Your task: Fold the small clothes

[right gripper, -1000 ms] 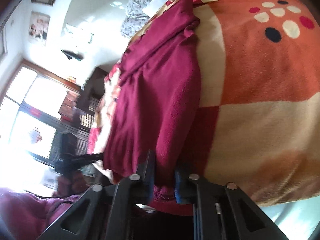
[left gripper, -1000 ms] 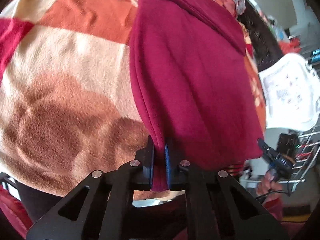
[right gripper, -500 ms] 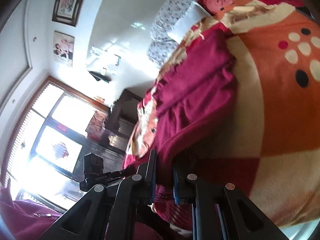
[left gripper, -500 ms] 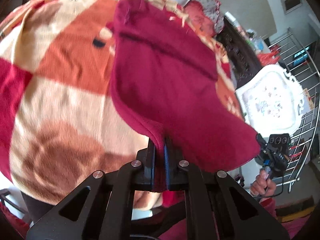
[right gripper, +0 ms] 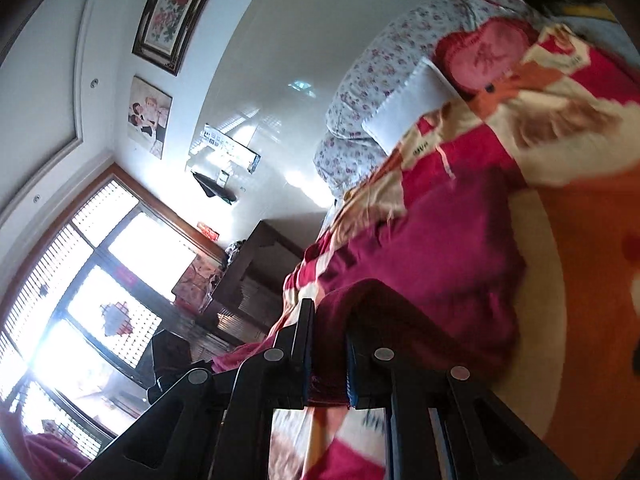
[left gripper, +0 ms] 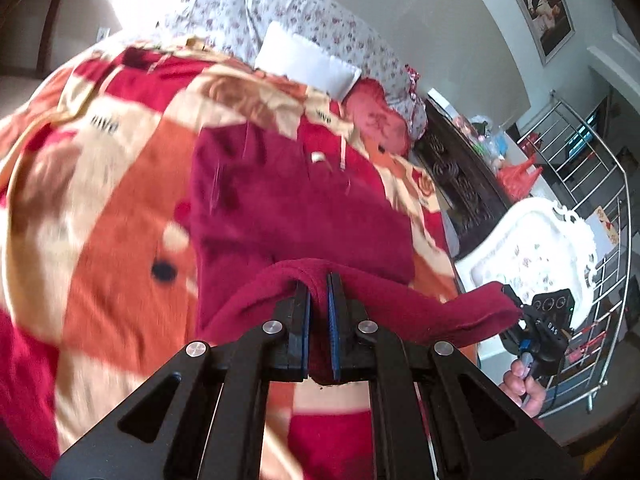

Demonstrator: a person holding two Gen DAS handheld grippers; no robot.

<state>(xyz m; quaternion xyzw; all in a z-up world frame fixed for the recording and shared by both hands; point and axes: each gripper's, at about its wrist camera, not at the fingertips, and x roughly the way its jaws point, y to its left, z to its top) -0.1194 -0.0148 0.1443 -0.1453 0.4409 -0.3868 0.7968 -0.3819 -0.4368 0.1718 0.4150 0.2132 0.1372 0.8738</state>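
left gripper jaws clamped on a lifted edge of the dark red garment, right gripper jaws clamped on the same edge further along, rest of garment lay on the patterned blanket mid-bed, pillows at the head
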